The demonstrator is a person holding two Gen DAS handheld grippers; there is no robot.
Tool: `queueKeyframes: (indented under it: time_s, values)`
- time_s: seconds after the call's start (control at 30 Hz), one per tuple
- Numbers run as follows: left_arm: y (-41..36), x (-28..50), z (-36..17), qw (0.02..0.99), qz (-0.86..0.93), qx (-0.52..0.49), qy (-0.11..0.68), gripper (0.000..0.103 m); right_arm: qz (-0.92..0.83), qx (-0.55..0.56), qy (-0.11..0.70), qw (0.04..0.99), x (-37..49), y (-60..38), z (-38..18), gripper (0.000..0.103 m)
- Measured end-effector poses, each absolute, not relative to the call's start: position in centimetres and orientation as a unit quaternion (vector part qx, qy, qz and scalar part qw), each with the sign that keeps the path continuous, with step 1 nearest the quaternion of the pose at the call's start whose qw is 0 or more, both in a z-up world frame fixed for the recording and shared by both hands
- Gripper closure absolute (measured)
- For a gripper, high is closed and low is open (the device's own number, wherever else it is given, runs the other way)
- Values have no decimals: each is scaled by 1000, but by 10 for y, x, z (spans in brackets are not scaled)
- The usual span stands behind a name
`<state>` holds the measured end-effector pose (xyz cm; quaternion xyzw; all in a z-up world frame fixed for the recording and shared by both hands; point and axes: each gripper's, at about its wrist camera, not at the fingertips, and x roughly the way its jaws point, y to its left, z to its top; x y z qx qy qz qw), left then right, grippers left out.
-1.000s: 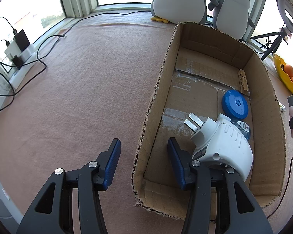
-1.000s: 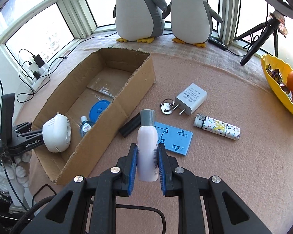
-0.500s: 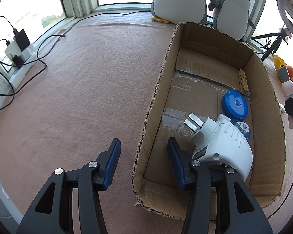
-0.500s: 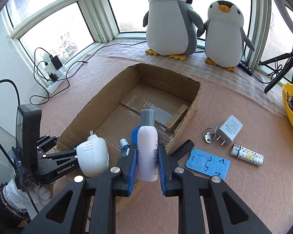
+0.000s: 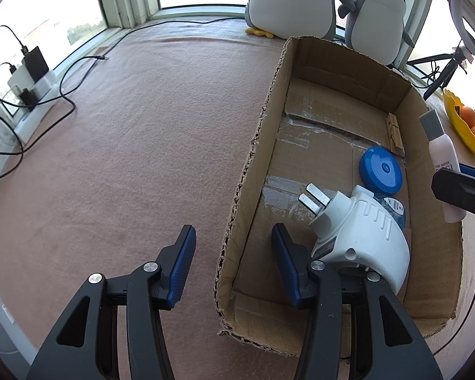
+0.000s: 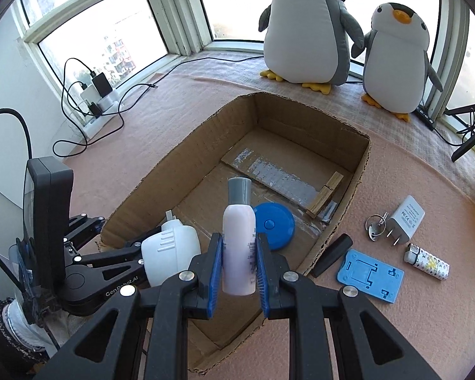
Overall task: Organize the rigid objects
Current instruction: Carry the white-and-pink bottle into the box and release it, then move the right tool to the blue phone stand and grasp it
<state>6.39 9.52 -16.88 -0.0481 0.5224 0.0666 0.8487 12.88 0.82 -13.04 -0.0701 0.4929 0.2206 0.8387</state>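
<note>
The left gripper was held with its blue ribbed pads apart. They straddled the torn left wall of the open cardboard box without pressing on it, one finger over the pink felt-like carpet and the other inside the box. Just right of that inner finger, a rounded white plastic plug-in device with two flat metal prongs was seen on the box floor. Farther in, a smooth blue round disc was found lying flat. Beyond it, a wooden clothespin was set against the right wall beside strips of shiny tape.

The right gripper was clamped on a pale cylindrical bottle with a grey cap, held upright over the near part of the box.

On the carpet right of the box, several things were laid near one another: a black rounded bar touching the wall, a flat blue plastic stand with cut-outs, a metal key ring, a boxy white charger and a patterned lighter.
</note>
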Motion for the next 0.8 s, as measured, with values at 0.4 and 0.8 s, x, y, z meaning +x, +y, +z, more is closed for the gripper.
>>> queueKeyframes:
  time_s: [0.4, 0.8]
  values:
    - [95, 64, -169, 849, 66, -48, 523, 54, 217, -56, 481, 848, 129, 6, -121, 53]
    - [95, 64, -169, 849, 67, -47, 523, 54, 211, -40, 474, 854, 129, -11, -111, 52]
